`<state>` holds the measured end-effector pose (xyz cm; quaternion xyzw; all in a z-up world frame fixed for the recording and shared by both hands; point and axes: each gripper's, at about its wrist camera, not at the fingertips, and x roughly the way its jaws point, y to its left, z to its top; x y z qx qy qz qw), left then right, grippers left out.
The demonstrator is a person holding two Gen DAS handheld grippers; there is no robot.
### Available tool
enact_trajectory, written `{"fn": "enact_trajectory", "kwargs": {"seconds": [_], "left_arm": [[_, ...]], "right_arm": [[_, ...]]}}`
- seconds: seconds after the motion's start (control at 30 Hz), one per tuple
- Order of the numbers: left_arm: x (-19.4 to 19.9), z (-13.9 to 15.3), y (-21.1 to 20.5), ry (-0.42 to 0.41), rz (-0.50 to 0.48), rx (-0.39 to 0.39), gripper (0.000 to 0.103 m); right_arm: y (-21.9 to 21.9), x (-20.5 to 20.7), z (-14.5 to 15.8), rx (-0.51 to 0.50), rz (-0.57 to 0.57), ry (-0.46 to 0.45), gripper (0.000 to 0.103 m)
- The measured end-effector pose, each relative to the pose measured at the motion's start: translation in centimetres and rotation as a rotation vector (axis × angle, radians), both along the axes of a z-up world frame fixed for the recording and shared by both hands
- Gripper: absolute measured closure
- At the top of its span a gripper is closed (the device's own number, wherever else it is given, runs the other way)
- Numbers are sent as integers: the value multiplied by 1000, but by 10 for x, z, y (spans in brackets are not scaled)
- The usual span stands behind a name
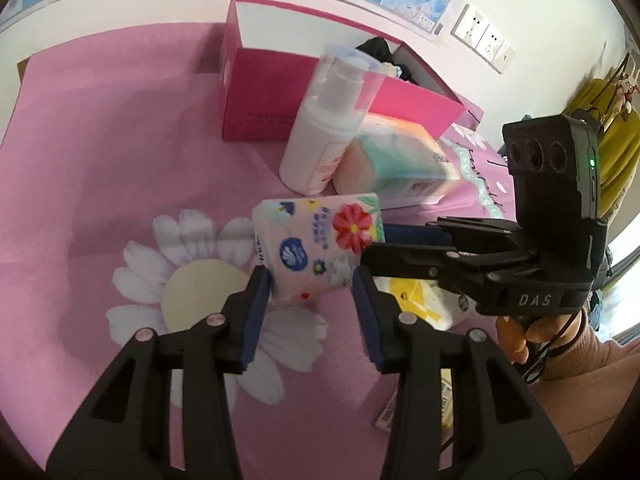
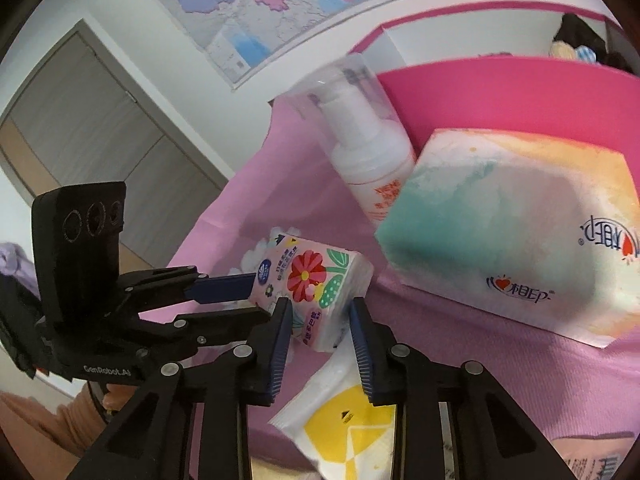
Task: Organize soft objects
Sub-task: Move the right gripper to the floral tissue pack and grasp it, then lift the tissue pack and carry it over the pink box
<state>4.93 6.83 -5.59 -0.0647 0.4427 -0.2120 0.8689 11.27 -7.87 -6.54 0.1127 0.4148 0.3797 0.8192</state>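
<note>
My left gripper (image 1: 312,284) fills the bottom of its own view, jaws spread wide, blue pads (image 1: 256,312) on each side of the floral tissue pack (image 1: 316,246). The pack's near corner sits between my fingertips; the left pad looks to be touching or just beside its edge, the right pad stands apart from it. The pack lies tilted on the pink mat (image 1: 100,152), over a printed daisy (image 1: 192,280).

My right gripper (image 2: 318,312) comes at the same pack (image 2: 312,280) from the other side, jaws also open, its tips near the pack's lower end. I cannot tell whether either pad touches. Under this gripper lies a white-and-yellow pack (image 2: 344,432).

Beyond the floral pack, a large tissue pack (image 1: 400,164) rests beside a white pump bottle (image 1: 320,128), both just before the pink box (image 1: 256,96). Something dark lies inside the box.
</note>
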Motion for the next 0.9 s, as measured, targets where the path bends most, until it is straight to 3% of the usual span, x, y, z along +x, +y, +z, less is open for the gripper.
{"fn": "enact_trajectory", "kwargs": {"seconds": [0.5, 0.9], "left_arm": [[-20, 38, -25, -98, -24, 18, 58], [-1, 100, -42, -230, -38, 47, 58]], "right_arm": [[-21, -33, 41, -3, 17, -141, 73], [-52, -39, 99, 54, -3, -271, 73]]}}
